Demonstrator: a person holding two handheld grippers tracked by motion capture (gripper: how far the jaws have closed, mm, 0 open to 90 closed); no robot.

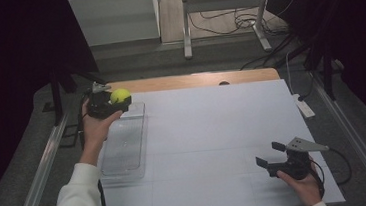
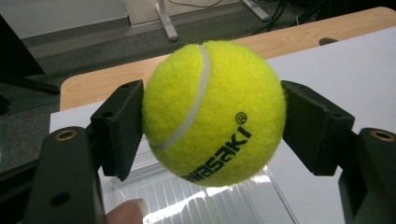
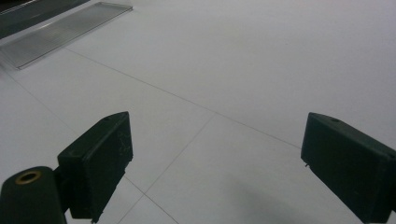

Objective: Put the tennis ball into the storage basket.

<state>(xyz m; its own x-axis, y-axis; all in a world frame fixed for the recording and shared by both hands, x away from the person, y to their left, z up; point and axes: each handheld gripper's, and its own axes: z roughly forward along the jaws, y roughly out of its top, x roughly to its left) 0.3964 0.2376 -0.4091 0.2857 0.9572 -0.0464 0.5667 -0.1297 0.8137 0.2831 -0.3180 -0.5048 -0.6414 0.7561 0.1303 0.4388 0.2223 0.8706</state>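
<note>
The left gripper (image 1: 120, 102) was clamped on a yellow-green tennis ball (image 1: 120, 95), held in the air over the far end of a clear plastic tray (image 1: 124, 148) at the left side of the table (image 1: 213, 130). In the left gripper view the ball (image 2: 215, 112) sat squarely between the two black jaws, one pad pressed to each side, with its white seam curving down the left half and black lettering reading "AWASAKI" (first letter cut off by the curve of the ball) along the lower right. Below the ball in that view lay the ribbed floor of the tray (image 2: 196, 200), and a fingertip (image 2: 126, 212) of the holding hand showed at the bottom edge. The ball was clear of the tray, not touching it.

The tray lay lengthwise along the left edge of the white table surface, its near end close to the person's white sleeve (image 1: 77, 202). A strip of bare wood (image 1: 194, 80) ran along the table's far edge.

The right gripper (image 1: 271, 156) rested low over the near right corner of the table, well apart from the ball and the tray. Its jaws stood wide apart with nothing between them; the right gripper view showed bare white tabletop (image 3: 233, 93) between the pads and the tray (image 3: 65, 28) far off at upper left. A grey three-cornered plate (image 1: 307, 145) sat on top of this gripper.
</note>
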